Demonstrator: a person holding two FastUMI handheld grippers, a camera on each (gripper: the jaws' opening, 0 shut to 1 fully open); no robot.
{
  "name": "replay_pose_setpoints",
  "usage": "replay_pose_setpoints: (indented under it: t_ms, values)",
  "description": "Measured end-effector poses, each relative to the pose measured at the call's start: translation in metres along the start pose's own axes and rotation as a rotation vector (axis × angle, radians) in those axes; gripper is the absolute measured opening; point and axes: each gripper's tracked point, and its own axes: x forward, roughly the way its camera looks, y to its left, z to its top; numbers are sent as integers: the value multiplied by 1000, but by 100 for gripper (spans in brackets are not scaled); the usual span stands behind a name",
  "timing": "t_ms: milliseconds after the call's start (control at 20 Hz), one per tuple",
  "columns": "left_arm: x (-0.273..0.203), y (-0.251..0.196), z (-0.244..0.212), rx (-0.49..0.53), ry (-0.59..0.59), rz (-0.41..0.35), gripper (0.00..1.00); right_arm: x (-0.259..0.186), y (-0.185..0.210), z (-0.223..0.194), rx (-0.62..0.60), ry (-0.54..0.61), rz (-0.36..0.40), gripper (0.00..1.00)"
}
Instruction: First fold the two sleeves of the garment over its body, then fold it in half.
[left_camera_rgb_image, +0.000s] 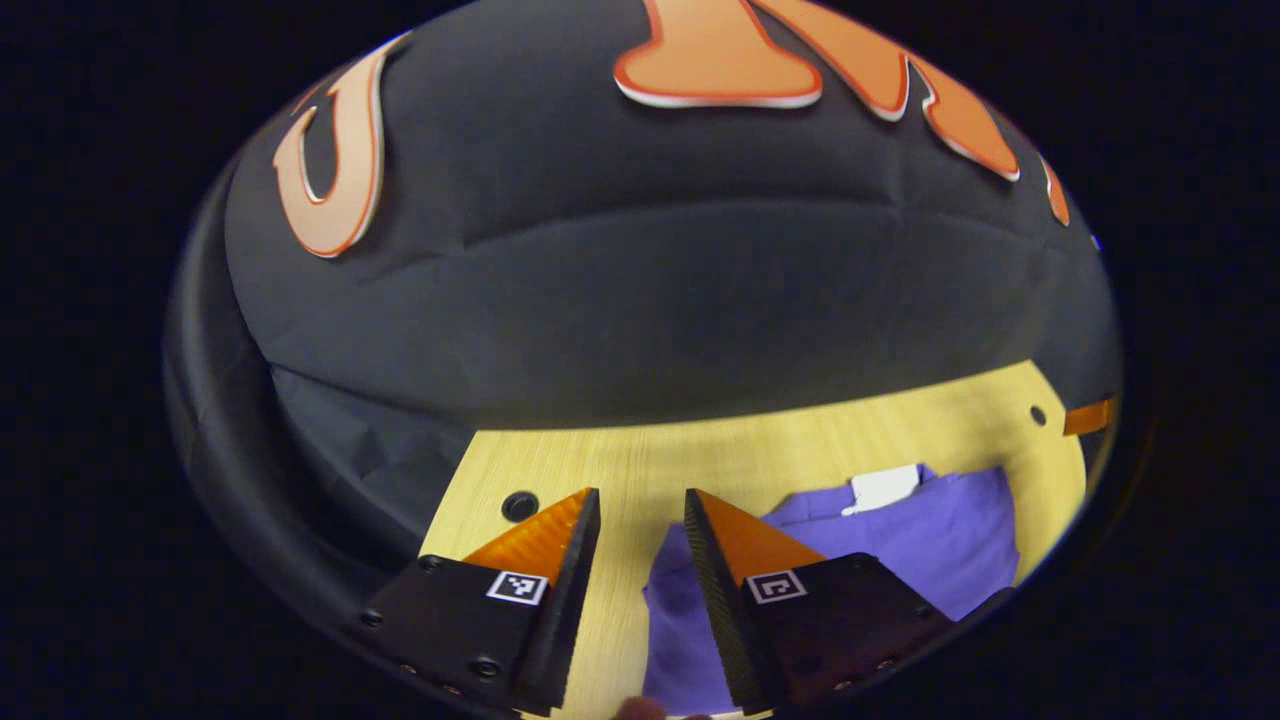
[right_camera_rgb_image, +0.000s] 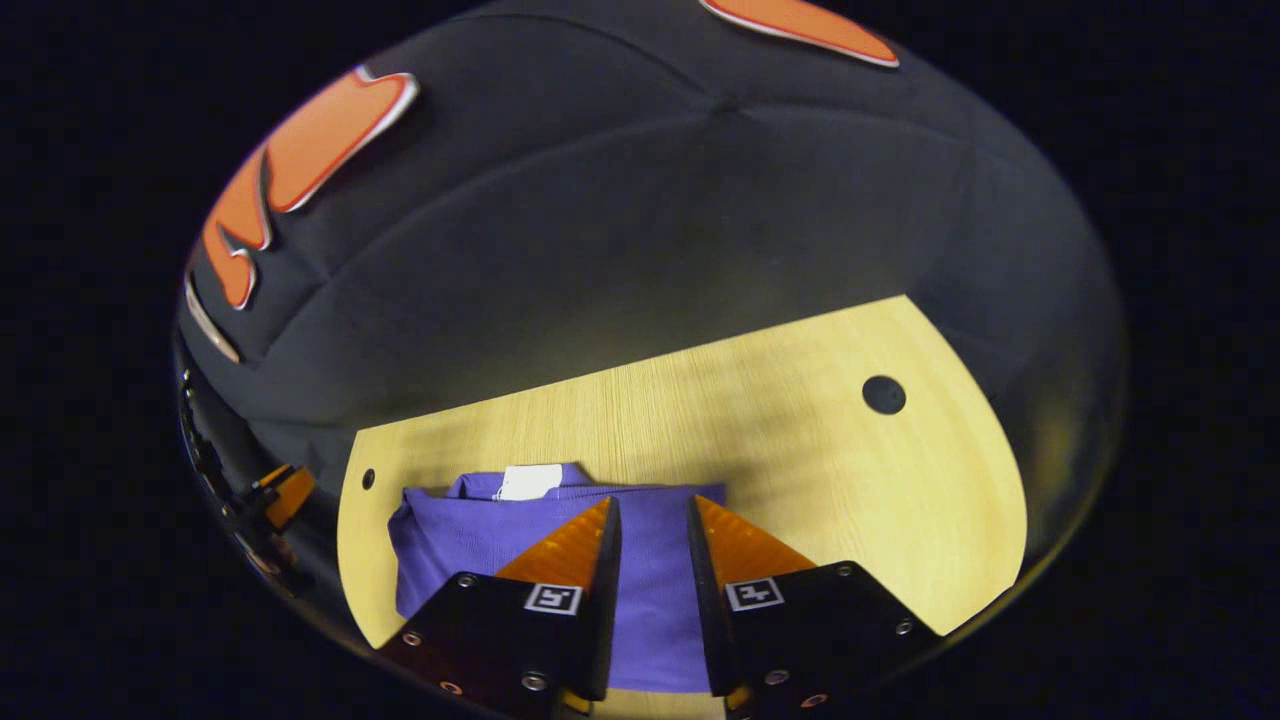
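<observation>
The purple garment (left_camera_rgb_image: 900, 540) lies flat on the wooden table (left_camera_rgb_image: 760, 450) as a compact bundle, its white collar label (left_camera_rgb_image: 885, 488) at the far edge. My left gripper (left_camera_rgb_image: 642, 492) hangs open over the garment's left edge, with table and a purple corner showing between its fingers. In the right gripper view the garment (right_camera_rgb_image: 470, 540) spreads from the centre to the left, with the label (right_camera_rgb_image: 530, 481) on its far side. My right gripper (right_camera_rgb_image: 651, 499) is open above the garment's right part, with nothing gripped. The left gripper (right_camera_rgb_image: 280, 495) shows small at the far left.
The table (right_camera_rgb_image: 800, 470) has bare wood to the right of the garment and behind it. A round hole (right_camera_rgb_image: 884, 394) sits at its far right, a small one (right_camera_rgb_image: 368, 479) near the left edge. The booth's black cloth wall (left_camera_rgb_image: 640, 300) rises right behind the table.
</observation>
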Motion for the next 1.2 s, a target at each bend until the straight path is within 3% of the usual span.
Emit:
replay_pose_setpoints:
  t_ms: [100,150,200,250,450,600,750,1050,1200]
  values:
    - [-15,-1,-1,-57,-12,-11,70,-21,8,8,-48,-65,-12,49]
    - [-23,-8,3,-102,-37,-43,66,-33,12,11,-66,-92,-10,57]
    - [-35,-12,8,-141,-67,-56,66,-43,18,14,-84,-123,-13,51]
    - [-49,-13,14,-169,-103,-73,65,-54,23,16,-101,-153,-17,67]
    - [-113,2,48,-218,-301,-85,70,-99,43,31,-153,-285,-19,83]
    - [-163,4,69,-229,-439,-92,70,-131,60,43,-174,-395,-6,89]
    - [-207,3,86,-248,-552,-96,78,-165,78,50,-178,-497,24,93]
    - [-249,24,79,-280,-655,-35,81,-209,94,45,-215,-626,29,94]
    - [-259,30,64,-309,-639,-20,81,-222,99,35,-223,-636,21,94]
